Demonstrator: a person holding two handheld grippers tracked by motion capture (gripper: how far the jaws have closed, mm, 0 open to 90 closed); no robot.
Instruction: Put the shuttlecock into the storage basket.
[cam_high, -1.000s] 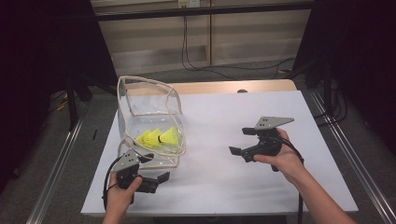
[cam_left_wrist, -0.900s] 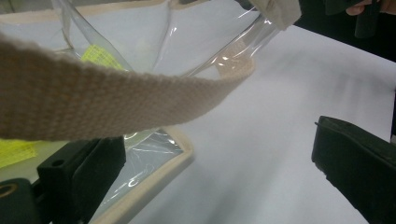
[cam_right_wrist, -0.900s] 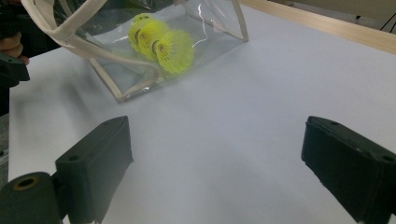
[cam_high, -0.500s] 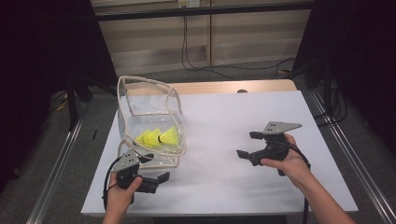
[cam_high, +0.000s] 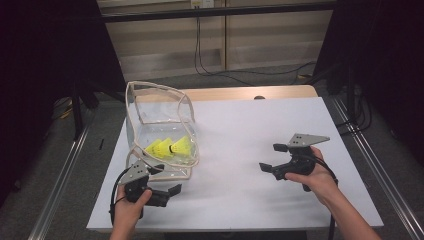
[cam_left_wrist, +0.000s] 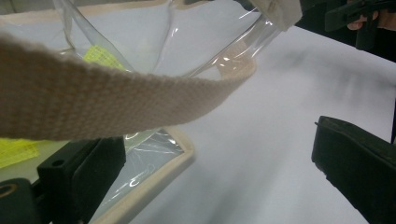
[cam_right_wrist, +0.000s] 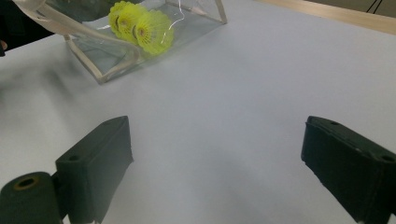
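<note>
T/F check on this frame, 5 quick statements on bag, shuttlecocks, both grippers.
1. The clear bag holds yellow shuttlecocks. True.
2. The right gripper is shut on a shuttlecock. False: its fingers stand open over the bare white table.
3. The left gripper is open beside the bag's near edge. True.
4. The shuttlecocks lie loose on the table. False: they sit inside the bag.
5. The bag has a beige woven strap. True.
</note>
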